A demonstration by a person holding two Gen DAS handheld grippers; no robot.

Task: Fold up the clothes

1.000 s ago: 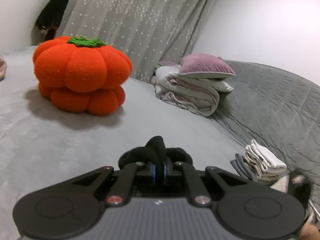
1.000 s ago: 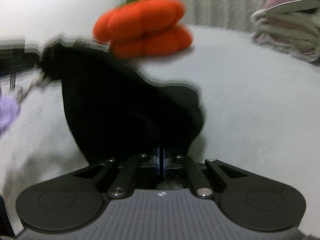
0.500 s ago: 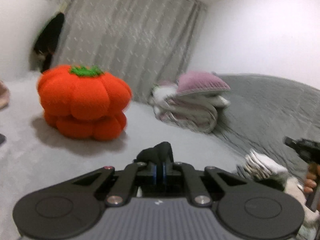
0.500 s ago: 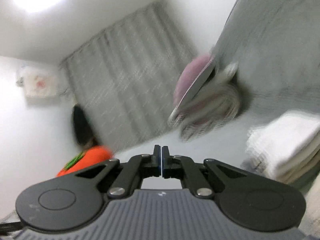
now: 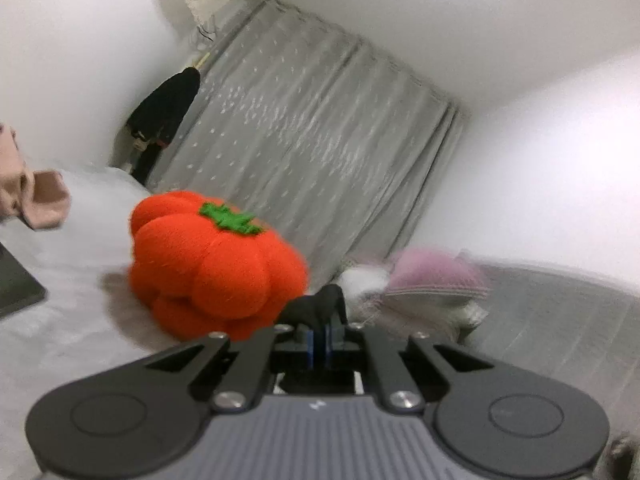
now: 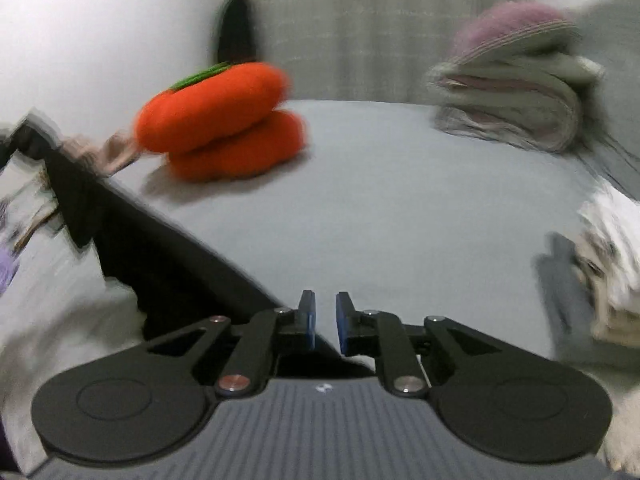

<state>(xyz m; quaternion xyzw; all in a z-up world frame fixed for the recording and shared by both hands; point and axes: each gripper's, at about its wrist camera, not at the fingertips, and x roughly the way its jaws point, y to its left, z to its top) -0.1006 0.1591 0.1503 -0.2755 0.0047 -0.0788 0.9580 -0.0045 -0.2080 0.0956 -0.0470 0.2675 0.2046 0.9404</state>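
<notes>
1. While the left gripper (image 5: 318, 344) points across the bed (image 5: 80, 312), its jaws are clamped on a bunched fold of the black garment (image 5: 320, 306), which pokes up just past the blue pads.
2. That fold sits in front of the lower right edge of the orange pumpkin cushion (image 5: 212, 268) in the left wrist view.
3. In the right wrist view, the right gripper (image 6: 325, 320) has its jaws parting, with a clear gap and nothing pinched between the pads; only grey sheet shows through the gap.
4. The black garment (image 6: 160, 248) stretches as a taut dark band from below that gripper's left finger up and away to the left, ending short of the cushion (image 6: 224, 120); the view is blurred, so its edges are rough.
5. Right of the cushion, a pile of folded bedding (image 6: 508, 112) lies against the grey curtain (image 5: 304, 152), with a mauve pillow (image 6: 516, 28) on top.
6. Far right of the cushion, at the frame's edge, there is a stack of folded white cloth (image 6: 612, 264).
7. Left of the cushion, a pink cloth (image 5: 36, 200) lies on the bed, and a dark coat (image 5: 164, 112) hangs by the curtain's edge.
</notes>
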